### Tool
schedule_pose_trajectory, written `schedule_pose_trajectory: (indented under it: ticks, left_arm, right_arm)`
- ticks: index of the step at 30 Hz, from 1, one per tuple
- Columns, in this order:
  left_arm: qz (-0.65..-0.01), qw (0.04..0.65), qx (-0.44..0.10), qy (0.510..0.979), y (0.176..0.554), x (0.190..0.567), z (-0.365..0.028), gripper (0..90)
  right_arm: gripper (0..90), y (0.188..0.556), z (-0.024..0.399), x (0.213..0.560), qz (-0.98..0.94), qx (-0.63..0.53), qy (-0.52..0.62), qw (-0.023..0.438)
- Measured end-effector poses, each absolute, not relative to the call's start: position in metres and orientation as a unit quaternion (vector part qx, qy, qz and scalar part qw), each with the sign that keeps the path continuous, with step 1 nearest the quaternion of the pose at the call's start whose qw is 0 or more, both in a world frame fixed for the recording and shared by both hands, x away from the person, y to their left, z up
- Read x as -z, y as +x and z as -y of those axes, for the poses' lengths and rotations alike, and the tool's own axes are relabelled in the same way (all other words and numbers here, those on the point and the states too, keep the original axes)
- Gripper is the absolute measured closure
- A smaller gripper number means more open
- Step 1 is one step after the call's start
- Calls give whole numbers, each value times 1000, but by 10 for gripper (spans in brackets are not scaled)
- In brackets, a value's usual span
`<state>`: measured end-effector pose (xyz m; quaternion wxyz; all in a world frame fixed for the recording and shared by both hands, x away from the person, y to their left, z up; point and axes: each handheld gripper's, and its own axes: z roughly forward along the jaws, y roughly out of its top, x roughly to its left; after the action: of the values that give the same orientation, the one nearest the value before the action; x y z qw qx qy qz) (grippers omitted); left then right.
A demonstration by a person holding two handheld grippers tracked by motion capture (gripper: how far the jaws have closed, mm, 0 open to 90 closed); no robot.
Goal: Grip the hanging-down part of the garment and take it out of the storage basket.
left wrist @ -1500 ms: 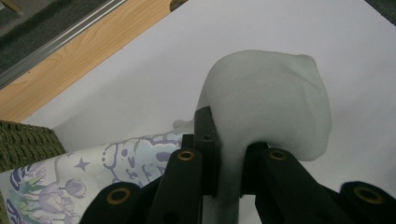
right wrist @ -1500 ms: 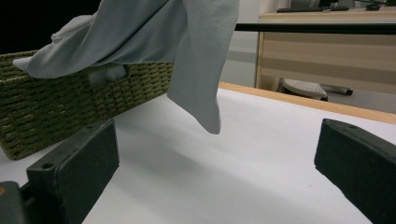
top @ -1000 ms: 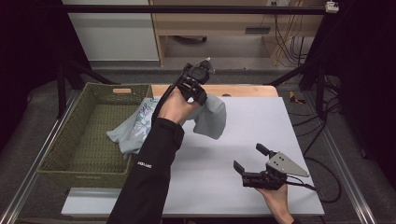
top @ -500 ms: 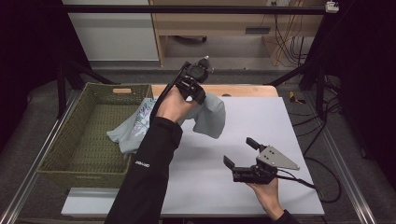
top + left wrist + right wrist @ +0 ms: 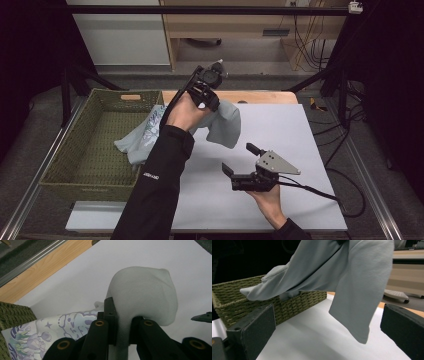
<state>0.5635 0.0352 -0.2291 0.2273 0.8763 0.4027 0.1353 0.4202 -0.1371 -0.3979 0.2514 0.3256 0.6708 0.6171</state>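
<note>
A pale grey-blue garment [image 5: 225,122] with a purple flower print [image 5: 57,326] hangs in the air, lifted out of the woven green basket [image 5: 75,165]. My left gripper [image 5: 205,92] is shut on a fold of the garment [image 5: 145,292] high above the table's far side. One sleeve [image 5: 359,297] dangles toward the white table top. My right gripper [image 5: 240,160] is open, low over the table, with its jaws pointing at the hanging sleeve and a gap between them and the cloth.
The basket [image 5: 234,295] stands at the table's left, with part of the garment draped over its rim. A white mat [image 5: 280,130] covers the table, with a wooden strip [image 5: 260,96] at the far edge. A cable [image 5: 320,192] trails right from my right gripper.
My right gripper has moved left and slightly forward toward the hanging sleeve. The left gripper has held the garment nearly still.
</note>
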Motion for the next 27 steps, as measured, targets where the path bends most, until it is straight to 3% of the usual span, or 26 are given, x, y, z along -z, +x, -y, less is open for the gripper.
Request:
schedule_pose_trajectory:
  ticks: [27]
  left_arm:
    - [-401, 225, -137, 877, 560, 225, -43, 817]
  right_arm:
    - [9, 460, 54, 397, -694, -611, 302, 232]
